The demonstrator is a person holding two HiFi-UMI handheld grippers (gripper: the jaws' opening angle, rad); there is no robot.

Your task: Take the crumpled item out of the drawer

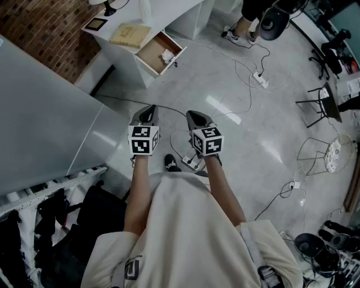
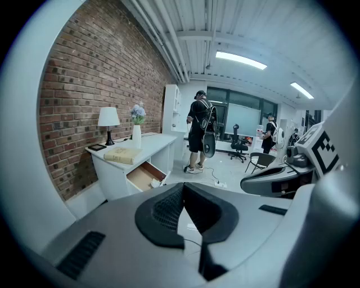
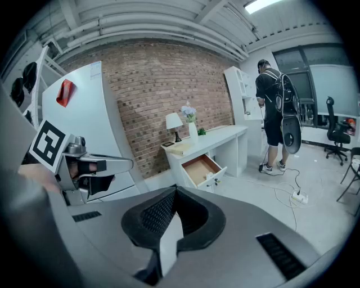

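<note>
An open drawer [image 1: 153, 52] juts out of a white desk [image 1: 169, 14] at the far top left of the head view. A crumpled white item [image 1: 167, 55] lies in it near the front panel. The drawer [image 2: 143, 175] and the item [image 2: 156, 182] also show in the left gripper view, and the drawer [image 3: 201, 167] and item [image 3: 209, 176] in the right gripper view. My left gripper [image 1: 149, 109] and right gripper [image 1: 194, 115] are held side by side over the floor, far short of the desk. Both are shut with nothing in them [image 2: 181, 188] [image 3: 174, 191].
On the desk lie a tan book [image 1: 130, 35], a small dark frame [image 1: 95, 24] and a lamp base [image 1: 109, 10]. A grey panel [image 1: 45, 112] stands at left. Cables and a power strip [image 1: 260, 79] cross the floor. A person [image 1: 243, 23] stands beyond the desk; chairs [image 1: 325, 104] stand at right.
</note>
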